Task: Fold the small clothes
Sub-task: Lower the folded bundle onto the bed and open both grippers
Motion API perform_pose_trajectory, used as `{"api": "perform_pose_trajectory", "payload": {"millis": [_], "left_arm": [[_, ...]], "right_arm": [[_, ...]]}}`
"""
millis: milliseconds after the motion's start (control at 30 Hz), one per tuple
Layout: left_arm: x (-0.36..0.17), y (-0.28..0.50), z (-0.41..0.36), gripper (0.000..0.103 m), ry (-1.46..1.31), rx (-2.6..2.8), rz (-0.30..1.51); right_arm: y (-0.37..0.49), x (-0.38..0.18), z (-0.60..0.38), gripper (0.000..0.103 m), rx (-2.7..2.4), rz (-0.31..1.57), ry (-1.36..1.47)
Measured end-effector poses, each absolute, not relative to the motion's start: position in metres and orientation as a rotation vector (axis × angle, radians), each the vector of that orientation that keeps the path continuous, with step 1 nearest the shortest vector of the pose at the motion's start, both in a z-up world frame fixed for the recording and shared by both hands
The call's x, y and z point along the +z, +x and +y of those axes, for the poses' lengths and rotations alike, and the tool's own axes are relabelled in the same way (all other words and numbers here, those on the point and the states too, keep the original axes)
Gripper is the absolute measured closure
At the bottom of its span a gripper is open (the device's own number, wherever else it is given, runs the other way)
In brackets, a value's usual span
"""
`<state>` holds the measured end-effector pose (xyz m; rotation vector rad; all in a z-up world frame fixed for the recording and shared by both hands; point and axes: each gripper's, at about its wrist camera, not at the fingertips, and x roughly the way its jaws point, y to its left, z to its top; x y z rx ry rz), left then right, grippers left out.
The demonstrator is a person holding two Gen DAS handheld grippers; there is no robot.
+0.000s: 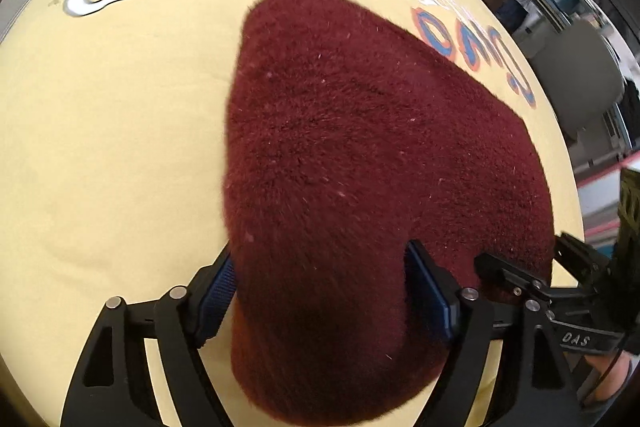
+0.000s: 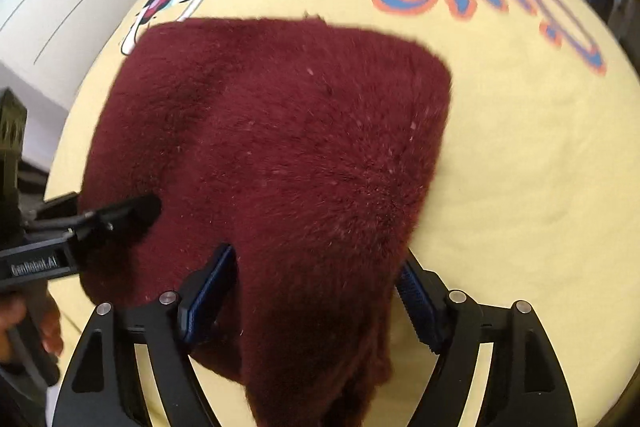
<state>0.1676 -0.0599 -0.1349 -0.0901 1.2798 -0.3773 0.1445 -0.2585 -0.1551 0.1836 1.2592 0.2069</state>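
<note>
**Fleece fold: release and clear**

1. Yellow printed sheet [image 1: 100, 147] — the work surface, covering the whole field in both wrist views. Cartoon print toward 11 o'clock, orange-and-blue lettering toward 2 o'clock. Looks flat and smooth enough for the garment to rest without bunching.

2. Maroon fleece garment [image 1: 360, 147] — the task's item, lying on the sheet at the centre of both views and running down to 6 o'clock, where it passes between each tool's fingers. Appears already doubled into a compact block; far edge rounded in the left view, squarer at 2 o'clock in the right view. Pile thick and soft, so a fold is likely to spring up unless pressed.

3. Left gripper [image 1: 320, 291] — jaws standing wide, blue pads astride the near edge of the fleece; the pads seem beside the cloth, not pinching it.

4. Right gripper [image 2: 316, 291] — same condition: spread wide with fleece between the pads, none visibly clamped. Its neighbour's finger rests on the fleece at 9 o'clock in this view.

Handling note — the step in hand reads as letting go after a fold. To do it well: lift both tools straight off so the pads do not drag pile, withdraw evenly, then check that the near edges lie aligned.
</note>
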Motion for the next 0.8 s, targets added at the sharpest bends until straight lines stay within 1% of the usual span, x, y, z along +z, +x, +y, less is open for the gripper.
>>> {"api": "perform_pose_trajectory", "payload": {"millis": [67,100,200,367,400,433,533,600,667,800], "left_arm": [[-0.125,0.159,-0.056,0.016,-0.088,-0.386,1.242],[-0.125,0.158,-0.049,0.001,-0.074,-0.384,1.227],[-0.122,0.156,-0.046,0.001,-0.025,-0.354,1.209],[-0.121,0.148,-0.052,0.001,0.022,-0.300,1.144],[-0.123,0.141,-0.043,0.001,0.044,-0.280,1.136],[-0.129,0.144,-0.053,0.001,0.051,-0.269,1.136],[-0.147,0.140,-0.041,0.001,-0.004,-0.274,1.171],[-0.153,0.141,-0.038,0.001,-0.027,-0.285,1.148],[-0.158,0.137,-0.029,0.000,-0.061,-0.293,1.144],[-0.162,0.132,-0.023,0.000,-0.068,-0.308,1.122]], "right_arm": [[0.144,-0.147,-0.256,0.023,0.193,1.254,0.165],[0.145,-0.146,-0.261,0.023,0.178,1.244,0.145],[0.132,-0.136,-0.281,0.022,0.145,1.205,0.122],[0.121,-0.121,-0.276,0.016,0.123,1.146,0.131],[0.118,-0.122,-0.275,0.016,0.118,1.135,0.120],[0.112,-0.123,-0.277,0.016,0.118,1.131,0.113],[0.112,-0.140,-0.275,0.016,0.099,1.143,0.093],[0.111,-0.151,-0.282,0.015,0.091,1.151,0.121],[0.107,-0.161,-0.292,0.001,0.077,1.144,0.149],[0.103,-0.175,-0.307,0.001,0.087,1.144,0.204]]}}
